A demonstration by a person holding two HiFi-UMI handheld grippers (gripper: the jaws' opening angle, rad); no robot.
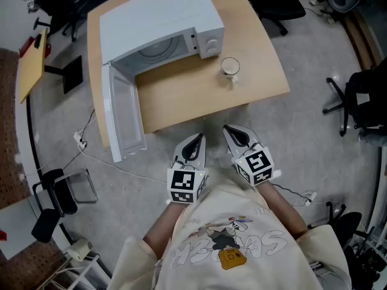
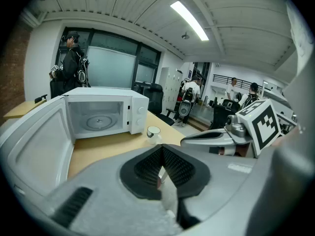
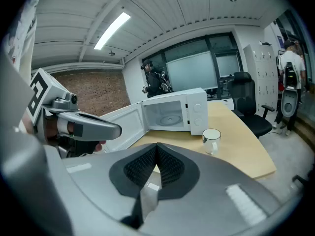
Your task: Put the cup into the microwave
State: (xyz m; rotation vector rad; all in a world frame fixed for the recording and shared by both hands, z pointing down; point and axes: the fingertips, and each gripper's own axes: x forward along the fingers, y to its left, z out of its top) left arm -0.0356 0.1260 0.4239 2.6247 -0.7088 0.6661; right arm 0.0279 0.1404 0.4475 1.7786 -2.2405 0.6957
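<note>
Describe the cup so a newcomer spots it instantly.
Find the light wooden table with the white microwave, its door swung open. The cup stands on the table just in front of the microwave's knob end. It is a small white mug with a dark rim, the only loose item there.

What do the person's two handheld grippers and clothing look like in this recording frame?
The left gripper and right gripper share light grey, wedge-shaped plastic shells tapering to two jaws lined with black ribbed pads. Each carries a white cube with black square markers: the left cube and the right cube. The person wears a cream top printed with a cartoon graphic and lettering.
</note>
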